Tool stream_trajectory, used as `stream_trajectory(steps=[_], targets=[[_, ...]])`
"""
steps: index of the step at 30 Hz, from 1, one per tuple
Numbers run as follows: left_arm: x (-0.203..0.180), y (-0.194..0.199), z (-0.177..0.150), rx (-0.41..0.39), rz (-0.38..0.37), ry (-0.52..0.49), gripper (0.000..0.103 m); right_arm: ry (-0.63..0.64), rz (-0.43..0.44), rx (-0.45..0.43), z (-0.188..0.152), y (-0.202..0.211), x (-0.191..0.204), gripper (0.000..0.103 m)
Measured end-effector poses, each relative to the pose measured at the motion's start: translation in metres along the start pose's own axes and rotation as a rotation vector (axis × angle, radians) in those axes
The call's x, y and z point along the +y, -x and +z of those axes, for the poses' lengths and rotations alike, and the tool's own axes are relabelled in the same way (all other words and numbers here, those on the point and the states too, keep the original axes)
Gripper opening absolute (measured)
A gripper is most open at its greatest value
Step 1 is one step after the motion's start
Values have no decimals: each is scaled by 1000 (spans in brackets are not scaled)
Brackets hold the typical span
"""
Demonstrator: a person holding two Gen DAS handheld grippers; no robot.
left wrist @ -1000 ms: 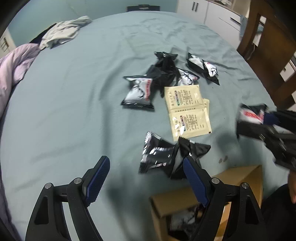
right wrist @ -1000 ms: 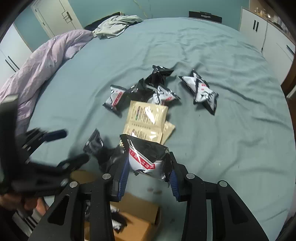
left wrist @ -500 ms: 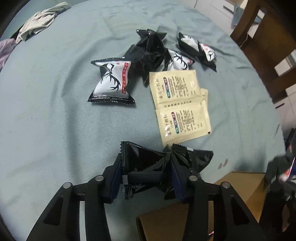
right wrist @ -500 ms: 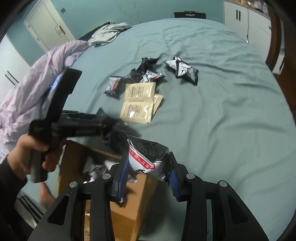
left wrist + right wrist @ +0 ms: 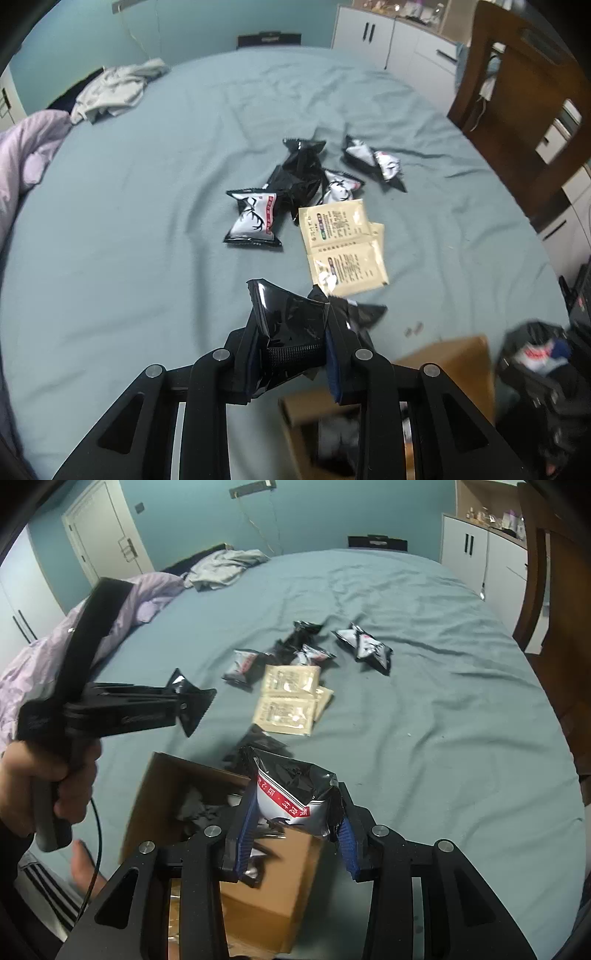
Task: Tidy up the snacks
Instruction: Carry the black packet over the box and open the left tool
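The left gripper (image 5: 291, 354) is clamping a black snack packet (image 5: 291, 321) above the bed (image 5: 129, 229), just left of the cardboard box (image 5: 166, 782). The right gripper (image 5: 295, 834) is gripping a silver snack bag (image 5: 295, 794) over the box, with loose packets (image 5: 295, 653) lying beyond the box.

teal bedsheet (image 5: 147, 221) before you, lilac duvet (image 5: 147, 590) bunched at its edge, grey garment (image 5: 114, 88) beyond, white cabinets (image 5: 476, 550), wooden chair (image 5: 524, 92), white door (image 5: 107, 535)

Two snack packets are gripped, one black packet (image 5: 291, 325) and one red-striped packet (image 5: 295, 797). Roughly six packets (image 5: 255, 221) lie far on the bed, plus three beige sachets (image 5: 334, 223) and one cardboard box (image 5: 184, 794) near.
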State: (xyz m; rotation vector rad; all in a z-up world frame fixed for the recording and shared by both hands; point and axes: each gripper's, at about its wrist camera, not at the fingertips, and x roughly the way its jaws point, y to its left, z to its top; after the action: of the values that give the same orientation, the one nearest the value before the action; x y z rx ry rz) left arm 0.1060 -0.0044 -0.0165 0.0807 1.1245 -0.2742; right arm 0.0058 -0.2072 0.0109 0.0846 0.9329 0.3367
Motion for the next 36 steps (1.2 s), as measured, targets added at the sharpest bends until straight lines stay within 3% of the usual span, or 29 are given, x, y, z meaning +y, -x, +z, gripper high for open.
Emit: stream_trajectory(steps=[6,12,21,29,36], targets=[[-8,45,-29,-33,-7,-22,28,38,-15,-18,-4,6,7,37],[-30,60,-60,-16,-15,-52,28,55,-15,-21,-12,11,14,37],[-53,42,-77,63,8,-75,28,21,21,4,-11,8,8,37],[-58,11,-84,141,69,-104,29,44,0,27,-11,-1,15,38],[-62,-2,-86,160,89,-129,29,56,-35,70,-8,-16,22,38]])
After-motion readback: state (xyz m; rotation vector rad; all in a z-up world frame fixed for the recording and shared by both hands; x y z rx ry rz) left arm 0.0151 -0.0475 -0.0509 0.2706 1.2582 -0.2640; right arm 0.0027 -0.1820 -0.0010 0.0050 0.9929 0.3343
